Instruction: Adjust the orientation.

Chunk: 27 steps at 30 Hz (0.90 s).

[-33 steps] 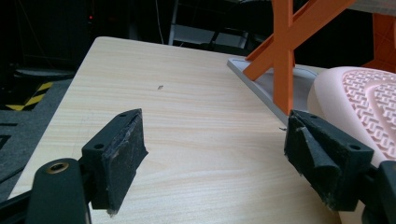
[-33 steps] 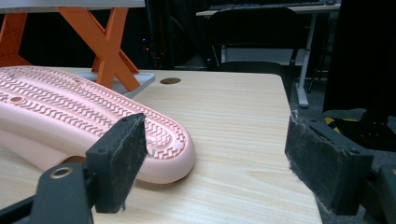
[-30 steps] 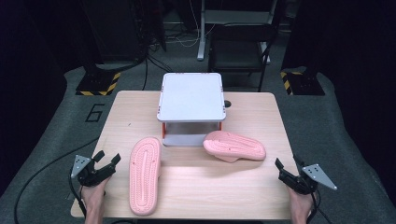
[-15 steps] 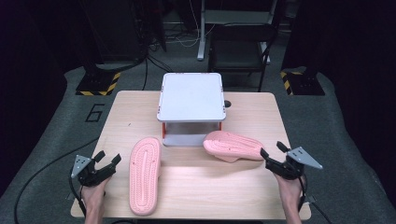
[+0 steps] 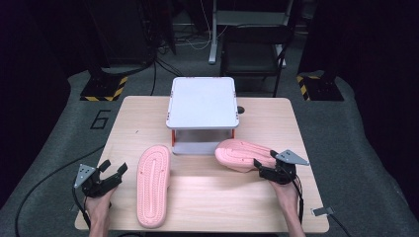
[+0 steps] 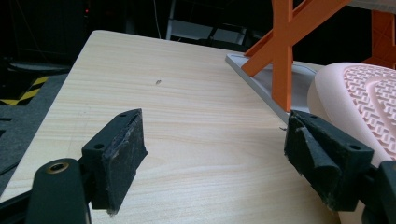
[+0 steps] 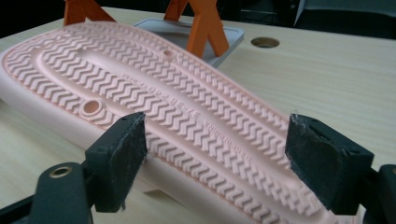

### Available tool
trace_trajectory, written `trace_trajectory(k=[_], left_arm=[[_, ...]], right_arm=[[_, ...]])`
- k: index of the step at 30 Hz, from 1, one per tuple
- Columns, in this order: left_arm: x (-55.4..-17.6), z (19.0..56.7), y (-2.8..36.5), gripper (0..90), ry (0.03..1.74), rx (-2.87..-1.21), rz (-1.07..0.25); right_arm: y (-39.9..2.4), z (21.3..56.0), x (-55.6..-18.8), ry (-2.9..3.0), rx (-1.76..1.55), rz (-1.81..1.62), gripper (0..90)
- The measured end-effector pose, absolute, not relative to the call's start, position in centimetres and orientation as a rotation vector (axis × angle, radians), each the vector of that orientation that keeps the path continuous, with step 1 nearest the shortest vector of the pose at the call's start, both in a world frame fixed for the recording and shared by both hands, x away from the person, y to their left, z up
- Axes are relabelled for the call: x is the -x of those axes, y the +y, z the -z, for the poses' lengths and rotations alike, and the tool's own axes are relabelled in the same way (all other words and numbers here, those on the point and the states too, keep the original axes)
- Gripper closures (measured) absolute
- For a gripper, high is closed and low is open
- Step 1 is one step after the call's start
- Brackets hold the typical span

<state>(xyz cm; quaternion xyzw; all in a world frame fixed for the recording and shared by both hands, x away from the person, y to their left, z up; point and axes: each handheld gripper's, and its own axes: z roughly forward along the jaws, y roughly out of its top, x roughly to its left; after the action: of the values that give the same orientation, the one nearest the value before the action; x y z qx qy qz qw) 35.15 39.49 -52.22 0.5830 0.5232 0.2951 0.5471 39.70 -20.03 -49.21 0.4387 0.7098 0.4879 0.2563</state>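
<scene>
Right gripper view: pink, chevron-treaded slipper [image 7: 187, 116]

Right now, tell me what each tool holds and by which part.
Nothing is held. The right tool stands open around the end of the right slipper; the left tool is open beside the left slipper.

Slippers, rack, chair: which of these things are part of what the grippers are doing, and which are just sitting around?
In the job:
right slipper, sole up, between the open jaws of the right gripper
left slipper, sole up, beside the open left gripper
small rack, probably

Just there:
chair behind the table
floor cables
</scene>
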Motion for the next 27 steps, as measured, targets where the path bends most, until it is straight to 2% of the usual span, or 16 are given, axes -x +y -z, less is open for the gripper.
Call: trace_trajectory(k=[11, 18, 23, 27], left_arm=[[-35.1, 52.2, 39.5, 20.2, 1.246, -1.375, -0.703], [-35.1, 52.2, 39.6, 20.2, 1.248, -1.376, -0.7], [-35.1, 52.2, 39.8, 20.2, 1.252, -1.377, -0.695], [-35.1, 52.2, 39.6, 20.2, 1.249, -1.373, -0.699]], right_arm=[[-20.3, 50.8, -36.1, 2.025, -1.17, -1.223, 15.2], [-20.5, 51.5, -35.4, 2.059, -1.207, -1.209, 15.0], [-20.9, 51.0, -34.5, 2.055, -1.202, -1.236, 17.7], [-21.6, 49.2, -33.8, 1.976, -1.157, -1.363, 21.8]])
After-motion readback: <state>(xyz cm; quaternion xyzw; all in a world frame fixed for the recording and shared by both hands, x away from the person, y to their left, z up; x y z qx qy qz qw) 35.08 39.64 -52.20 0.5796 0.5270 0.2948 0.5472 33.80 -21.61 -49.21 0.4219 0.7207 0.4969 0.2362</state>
